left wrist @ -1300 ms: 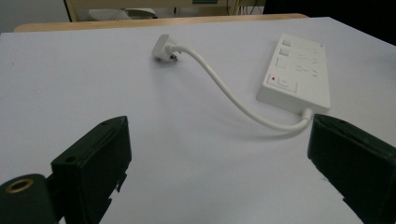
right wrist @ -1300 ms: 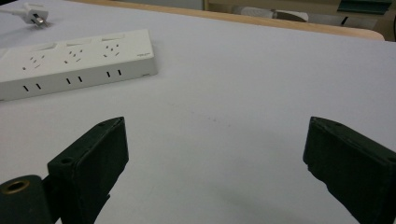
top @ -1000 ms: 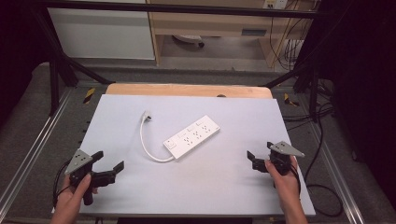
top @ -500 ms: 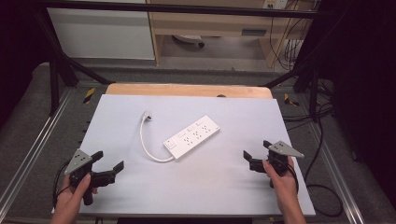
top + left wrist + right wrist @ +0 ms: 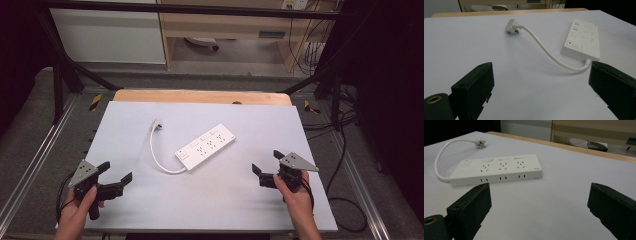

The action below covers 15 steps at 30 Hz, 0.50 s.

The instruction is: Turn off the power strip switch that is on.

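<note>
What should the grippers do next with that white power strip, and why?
Probably bring the right gripper forward to the power strip. Both grippers are open and hold nothing, and the strip lies flat mid-table, apart from both. The right gripper view faces its long side squarely. The left gripper might then go for the plug at the cord's far end.

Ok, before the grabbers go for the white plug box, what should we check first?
1. Left gripper open: ok, jaws wide apart.
2. Right gripper open: ok, jaws wide apart.
3. Both grippers holding nothing: ok.
4. Power strip lying flat, sockets up, on the table: ok.
5. Cord and plug loose on the table, plugged into nothing: ok.
6. Switch on or off: cannot tell; only a small red mark shows beside the switch.
</note>
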Each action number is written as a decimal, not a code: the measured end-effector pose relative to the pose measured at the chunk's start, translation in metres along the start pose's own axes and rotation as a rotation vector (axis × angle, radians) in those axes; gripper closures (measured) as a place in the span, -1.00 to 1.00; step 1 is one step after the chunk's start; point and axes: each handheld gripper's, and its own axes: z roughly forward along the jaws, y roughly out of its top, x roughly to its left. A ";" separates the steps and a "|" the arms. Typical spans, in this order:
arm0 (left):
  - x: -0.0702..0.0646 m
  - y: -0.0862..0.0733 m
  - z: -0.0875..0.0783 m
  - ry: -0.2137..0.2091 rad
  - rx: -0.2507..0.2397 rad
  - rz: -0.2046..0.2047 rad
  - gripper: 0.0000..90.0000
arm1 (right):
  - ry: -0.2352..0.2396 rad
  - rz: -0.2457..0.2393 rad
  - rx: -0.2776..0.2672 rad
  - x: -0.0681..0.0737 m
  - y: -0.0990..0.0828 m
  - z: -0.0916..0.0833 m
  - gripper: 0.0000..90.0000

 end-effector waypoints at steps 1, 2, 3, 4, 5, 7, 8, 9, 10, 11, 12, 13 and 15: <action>0.000 0.000 0.000 0.000 0.000 0.000 -0.87 | 0.002 0.000 -0.004 0.001 0.001 0.000 -0.88; 0.000 0.000 0.000 0.000 0.000 0.001 -0.87 | 0.006 0.006 -0.007 0.003 0.003 -0.001 -0.88; 0.000 0.000 0.000 0.001 -0.001 0.001 -0.87 | 0.011 0.006 -0.010 0.003 0.004 -0.001 -0.88; 0.000 0.000 0.000 0.001 -0.001 0.001 -0.87 | 0.013 0.014 -0.016 0.005 0.005 -0.002 -0.87; 0.000 0.000 0.000 0.001 0.001 0.001 -0.87 | 0.016 0.019 -0.020 0.006 0.007 -0.002 -0.86; 0.000 0.000 0.000 0.001 0.000 0.002 -0.87 | 0.016 0.027 -0.028 0.007 0.011 -0.003 -0.86; 0.000 0.000 0.000 0.000 0.000 0.003 -0.87 | 0.016 0.033 -0.030 0.008 0.013 -0.003 -0.87; 0.000 0.000 0.000 0.000 0.000 0.003 -0.87 | 0.017 0.039 -0.032 0.009 0.016 -0.003 -0.87; 0.000 0.000 0.000 0.000 0.001 0.004 -0.87 | 0.016 0.044 -0.033 0.009 0.018 -0.003 -0.88; 0.000 0.000 0.000 0.001 0.002 0.004 -0.87 | 0.019 0.047 -0.033 0.009 0.021 -0.003 -0.88; 0.000 0.000 0.000 0.002 0.001 0.002 -0.87 | 0.022 0.049 -0.031 0.010 0.025 -0.003 -0.88; 0.000 0.000 0.000 0.002 0.001 0.002 -0.87 | 0.018 0.042 -0.028 0.010 0.028 -0.003 -0.88; 0.000 0.000 0.000 0.003 0.000 0.003 -0.87 | 0.024 0.030 -0.023 0.011 0.033 -0.003 -0.84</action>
